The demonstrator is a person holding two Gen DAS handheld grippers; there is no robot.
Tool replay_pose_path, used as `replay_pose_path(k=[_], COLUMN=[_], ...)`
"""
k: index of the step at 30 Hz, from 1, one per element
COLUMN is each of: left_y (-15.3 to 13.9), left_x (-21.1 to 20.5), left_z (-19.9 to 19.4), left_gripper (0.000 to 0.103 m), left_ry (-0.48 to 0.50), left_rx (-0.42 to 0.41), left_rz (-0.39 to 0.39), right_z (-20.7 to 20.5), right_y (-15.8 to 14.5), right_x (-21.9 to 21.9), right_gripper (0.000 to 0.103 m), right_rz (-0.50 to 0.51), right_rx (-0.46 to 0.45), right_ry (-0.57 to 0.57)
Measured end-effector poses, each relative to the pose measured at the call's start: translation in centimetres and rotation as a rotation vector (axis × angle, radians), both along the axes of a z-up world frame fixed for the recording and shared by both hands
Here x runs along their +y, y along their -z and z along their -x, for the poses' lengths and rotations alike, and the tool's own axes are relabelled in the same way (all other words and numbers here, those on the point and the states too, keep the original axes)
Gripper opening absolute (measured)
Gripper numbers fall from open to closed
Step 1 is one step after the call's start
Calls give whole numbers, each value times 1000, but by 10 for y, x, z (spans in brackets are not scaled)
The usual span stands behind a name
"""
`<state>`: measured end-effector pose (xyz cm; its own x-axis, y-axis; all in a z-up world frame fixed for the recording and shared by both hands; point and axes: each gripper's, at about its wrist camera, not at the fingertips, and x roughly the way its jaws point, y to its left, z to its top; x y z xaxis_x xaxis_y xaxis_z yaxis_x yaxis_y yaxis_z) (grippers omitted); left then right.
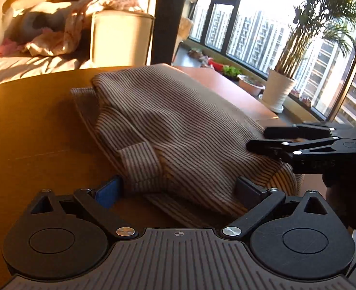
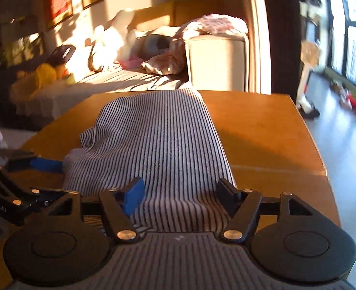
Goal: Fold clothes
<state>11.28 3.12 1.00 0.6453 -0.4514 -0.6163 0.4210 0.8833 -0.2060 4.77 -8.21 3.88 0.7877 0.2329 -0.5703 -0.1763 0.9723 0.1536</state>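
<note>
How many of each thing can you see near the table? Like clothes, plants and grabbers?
Striped garment on the wooden table: 1
Grippers, left gripper and right gripper: 2
Potted palm on the window sill: 1
Pink bowl on the sill: 1
Total: 5

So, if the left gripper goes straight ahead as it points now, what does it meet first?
The striped garment: its near edge already lies between the open fingers of the left gripper, on the table. Depth is hard to judge.

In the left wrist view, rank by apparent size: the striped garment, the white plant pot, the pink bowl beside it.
1. striped garment, by far the largest, though nearest the camera.
2. white plant pot.
3. pink bowl, smallest, partly hidden behind the table's edge.
</note>
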Motion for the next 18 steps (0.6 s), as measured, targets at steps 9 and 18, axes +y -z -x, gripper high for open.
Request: replay_pose_path(k=[9,18], left_y=[0,-12], left_x=[40,44], left_z=[9,6], left_gripper=[101,100], left_ry=[-68,-92], left_rx=[10,-63], left_rz=[150,223], right_z=[6,16], right_y=[5,3], right_x=[50,45], right_gripper=[103,103], right_rz=[33,-34], right_rx=[53,9], right_ry=[-53,11])
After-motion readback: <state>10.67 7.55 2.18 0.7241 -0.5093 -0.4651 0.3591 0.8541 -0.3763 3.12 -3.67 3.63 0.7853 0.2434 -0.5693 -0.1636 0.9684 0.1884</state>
